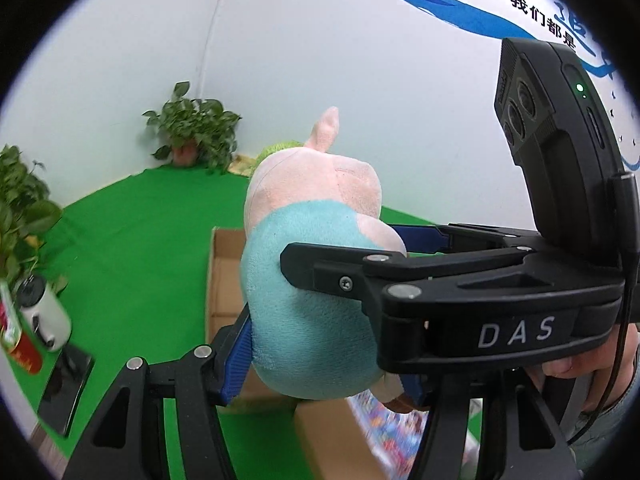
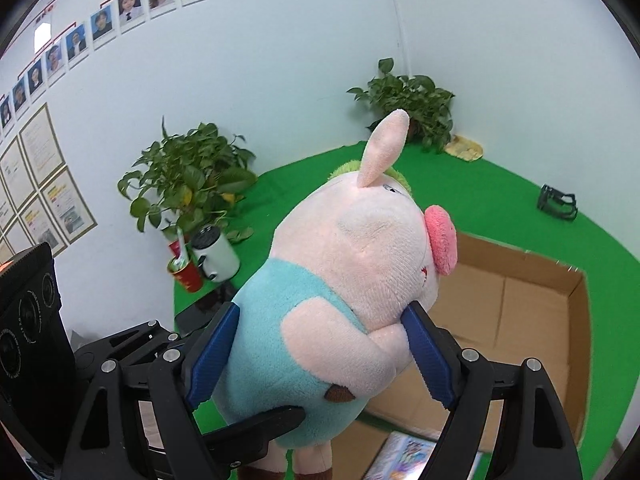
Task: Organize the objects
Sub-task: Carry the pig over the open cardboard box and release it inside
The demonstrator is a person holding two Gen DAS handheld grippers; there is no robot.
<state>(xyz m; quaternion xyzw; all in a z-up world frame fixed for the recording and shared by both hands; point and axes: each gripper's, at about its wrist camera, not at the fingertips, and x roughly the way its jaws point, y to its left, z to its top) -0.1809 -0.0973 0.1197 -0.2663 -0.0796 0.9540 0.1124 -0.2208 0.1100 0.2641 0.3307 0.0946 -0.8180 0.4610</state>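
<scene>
Pink-and-turquoise plush pig toy [image 2: 340, 292] held aloft over the open brown cardboard box [image 2: 532, 312] on the green cloth, pinched by both the right gripper [image 2: 320, 356] and the left gripper [image 1: 320, 312]. Soft pile, squashy grip; could slip or twist free, landing outside the box near the white mug [image 2: 216, 258]

White walls [image 2: 304, 40], green floor covering [image 2: 480, 184]
</scene>
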